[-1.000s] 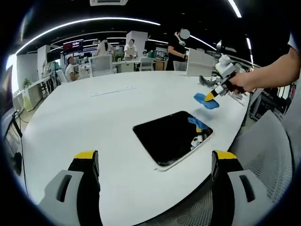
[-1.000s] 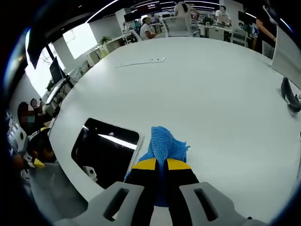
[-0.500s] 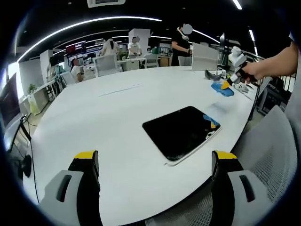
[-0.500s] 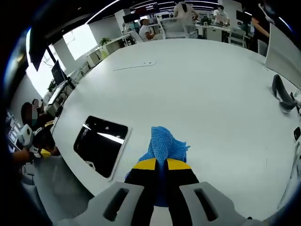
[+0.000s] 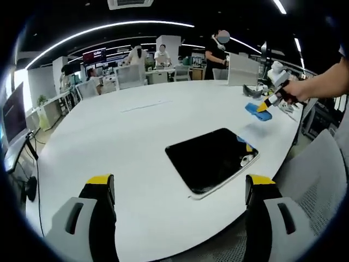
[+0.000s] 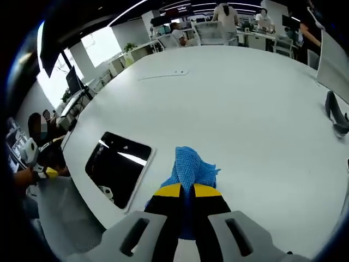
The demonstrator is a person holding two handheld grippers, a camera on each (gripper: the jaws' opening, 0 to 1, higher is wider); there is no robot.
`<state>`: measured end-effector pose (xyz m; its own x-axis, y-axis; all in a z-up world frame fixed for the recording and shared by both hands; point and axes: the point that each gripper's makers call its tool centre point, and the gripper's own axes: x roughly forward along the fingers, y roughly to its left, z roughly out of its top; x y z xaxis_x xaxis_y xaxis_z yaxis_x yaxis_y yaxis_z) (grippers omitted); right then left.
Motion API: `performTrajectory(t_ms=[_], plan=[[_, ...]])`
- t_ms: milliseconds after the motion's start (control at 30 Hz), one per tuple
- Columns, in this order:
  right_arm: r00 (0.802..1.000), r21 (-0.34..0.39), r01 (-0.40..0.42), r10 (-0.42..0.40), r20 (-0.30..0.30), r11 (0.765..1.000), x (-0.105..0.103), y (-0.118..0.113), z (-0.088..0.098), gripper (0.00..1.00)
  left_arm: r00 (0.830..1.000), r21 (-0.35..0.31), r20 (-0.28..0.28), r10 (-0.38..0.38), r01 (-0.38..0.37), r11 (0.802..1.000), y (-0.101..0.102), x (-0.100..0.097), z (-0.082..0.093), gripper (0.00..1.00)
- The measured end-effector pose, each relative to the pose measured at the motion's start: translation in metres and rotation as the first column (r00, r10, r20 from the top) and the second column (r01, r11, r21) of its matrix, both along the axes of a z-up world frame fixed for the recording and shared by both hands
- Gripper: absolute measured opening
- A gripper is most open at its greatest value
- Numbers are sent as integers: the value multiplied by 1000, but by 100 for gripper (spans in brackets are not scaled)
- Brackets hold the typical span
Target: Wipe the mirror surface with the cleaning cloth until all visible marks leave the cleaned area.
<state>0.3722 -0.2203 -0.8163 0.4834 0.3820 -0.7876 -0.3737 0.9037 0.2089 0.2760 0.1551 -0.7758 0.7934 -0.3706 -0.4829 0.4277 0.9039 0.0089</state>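
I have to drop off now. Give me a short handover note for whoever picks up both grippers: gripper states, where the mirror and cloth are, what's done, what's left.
Right gripper: shut on the blue cleaning cloth, held above the white table, off to the side of the mirror.
Left gripper: open, holding nothing, facing the mirror from the table edge.
Mirror: flat near the table edge, with nothing lying on it.
Done: cloth is picked up.
Left: bring the cloth onto the mirror and wipe. Whether marks remain cannot be told; the glass reads dark.
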Motion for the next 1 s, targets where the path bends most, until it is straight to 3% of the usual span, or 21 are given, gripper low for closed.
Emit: performTrajectory(t_ms=[133, 267, 433, 567, 700, 867, 1000], plan=[[1000, -12, 4, -4, -24, 1000, -5, 2, -13, 1, 999, 38, 14, 42, -43, 998, 9, 1, -6, 99], [999, -12, 16, -16, -40, 1000, -3, 4, -25, 1, 999, 87, 43, -12, 8, 996, 0, 1, -5, 99], [997, -14, 31, -32, -66, 999, -3, 4, -39, 1, 999, 47, 24, 21, -23, 999, 8, 2, -8, 99], [996, -35, 24, -27, -84, 999, -4, 3, -52, 1, 1000, 47, 18, -16, 15, 999, 0, 2, -10, 99], [996, -45, 2, -6, -84, 999, -5, 4, -60, 1, 1000, 48, 30, 4, -5, 999, 7, 7, -10, 99], [995, -40, 11, -15, -99, 999, -3, 3, -59, 0, 1000, 46, 23, -5, 4, 999, 6, 5, -13, 99], [997, -66, 12, -17, -75, 998, -4, 4, -60, 0, 1000, 42, 25, 4, -5, 999, 7, 5, -12, 99]])
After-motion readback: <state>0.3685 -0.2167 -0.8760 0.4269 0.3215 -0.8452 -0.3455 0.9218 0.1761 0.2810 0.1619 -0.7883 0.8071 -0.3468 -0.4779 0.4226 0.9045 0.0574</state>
